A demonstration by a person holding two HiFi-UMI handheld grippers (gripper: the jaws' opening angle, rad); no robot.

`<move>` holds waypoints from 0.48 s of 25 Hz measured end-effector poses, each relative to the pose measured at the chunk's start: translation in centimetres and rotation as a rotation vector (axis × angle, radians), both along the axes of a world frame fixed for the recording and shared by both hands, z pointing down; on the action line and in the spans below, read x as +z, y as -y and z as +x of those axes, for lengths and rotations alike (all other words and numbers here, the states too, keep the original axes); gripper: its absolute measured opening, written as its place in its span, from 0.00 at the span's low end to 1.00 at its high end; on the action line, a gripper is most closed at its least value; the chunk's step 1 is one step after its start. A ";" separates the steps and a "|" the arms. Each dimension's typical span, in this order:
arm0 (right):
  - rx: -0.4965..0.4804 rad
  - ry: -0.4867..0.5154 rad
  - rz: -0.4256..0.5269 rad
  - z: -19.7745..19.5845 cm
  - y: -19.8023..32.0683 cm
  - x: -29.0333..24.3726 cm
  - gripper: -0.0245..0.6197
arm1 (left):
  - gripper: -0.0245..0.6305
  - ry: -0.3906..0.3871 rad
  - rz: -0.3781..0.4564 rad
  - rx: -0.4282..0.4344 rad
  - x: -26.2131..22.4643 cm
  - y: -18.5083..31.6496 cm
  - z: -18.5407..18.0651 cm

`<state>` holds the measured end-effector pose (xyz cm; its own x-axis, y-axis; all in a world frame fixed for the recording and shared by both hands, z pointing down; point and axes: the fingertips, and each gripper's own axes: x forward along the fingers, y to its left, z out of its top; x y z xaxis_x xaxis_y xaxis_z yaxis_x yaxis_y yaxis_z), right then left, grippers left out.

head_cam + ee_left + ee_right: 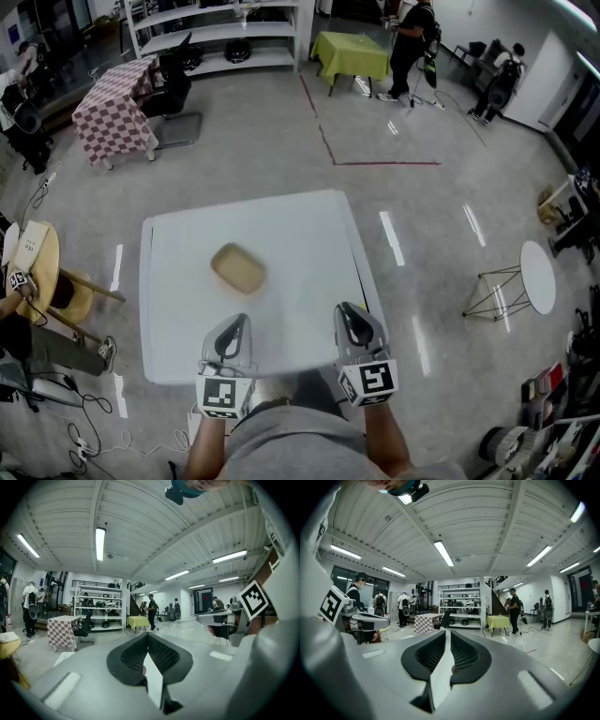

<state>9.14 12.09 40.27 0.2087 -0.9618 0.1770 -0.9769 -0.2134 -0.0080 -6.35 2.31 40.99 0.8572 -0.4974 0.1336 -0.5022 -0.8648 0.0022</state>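
My left tongs point(232, 330) and right tongs point(352, 322) hang over the table's point(300, 234) near edge at 6 o'clock, side by side and well apart, tips toward 12. Both are pressed narrow: in the left gripper view the ribbed black pads point(136, 652) meet with nothing between them, and the same in the right gripper view point(461, 654).

The table is white, smooth and square with rounded corners. Polished grey floor lies open on all sides. A red tape line point(384, 163) runs at 12 to 1 o'clock, and a small round stand point(537, 277) on wire legs sits at 3.

The tray point(238, 268), tan, shallow and rounded-rectangular, lies near the table's middle, at 12 o'clock from my left tongs and apart from both. I cannot make out what is in it.
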 end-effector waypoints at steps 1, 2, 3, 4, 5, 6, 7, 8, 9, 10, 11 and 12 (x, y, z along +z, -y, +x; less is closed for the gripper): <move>-0.001 0.000 -0.001 0.0 0.0 0.0 0.09 | 0.06 0.000 0.000 0.000 0.0 0.0 0.0; -0.002 0.000 -0.001 0.0 0.0 0.0 0.09 | 0.06 0.000 -0.001 0.000 0.0 0.0 0.1; -0.003 0.000 0.000 0.1 0.0 -0.1 0.09 | 0.06 -0.001 -0.001 -0.001 -0.1 0.0 0.1; -0.005 -0.001 0.001 0.1 -0.1 -0.1 0.10 | 0.06 -0.004 -0.003 -0.002 -0.2 -0.1 0.2; -0.006 -0.001 0.003 0.2 -0.2 -0.2 0.09 | 0.06 -0.007 -0.006 -0.004 -0.3 -0.2 0.3; -0.006 -0.001 0.004 0.3 -0.2 -0.2 0.10 | 0.06 -0.010 -0.008 -0.006 -0.4 -0.3 0.4; -0.006 0.000 0.004 0.3 -0.2 -0.2 0.09 | 0.06 -0.008 -0.007 -0.006 -0.3 -0.3 0.5; -0.005 0.002 0.004 0.3 -0.2 -0.1 0.10 | 0.06 -0.002 -0.002 -0.005 -0.3 -0.3 0.5; -0.005 0.003 0.004 0.3 -0.1 -0.1 0.10 | 0.06 0.002 0.003 -0.003 -0.2 -0.2 0.5; -0.004 0.004 0.004 0.3 0.1 -0.2 0.10 | 0.06 0.004 0.005 -0.001 -0.2 -0.1 0.4; -0.003 0.004 0.003 0.3 0.2 -0.2 0.09 | 0.06 0.004 0.004 0.000 -0.2 0.1 0.4; -0.003 0.004 0.003 0.2 0.3 -0.2 0.10 | 0.06 0.004 0.003 0.000 -0.2 0.1 0.3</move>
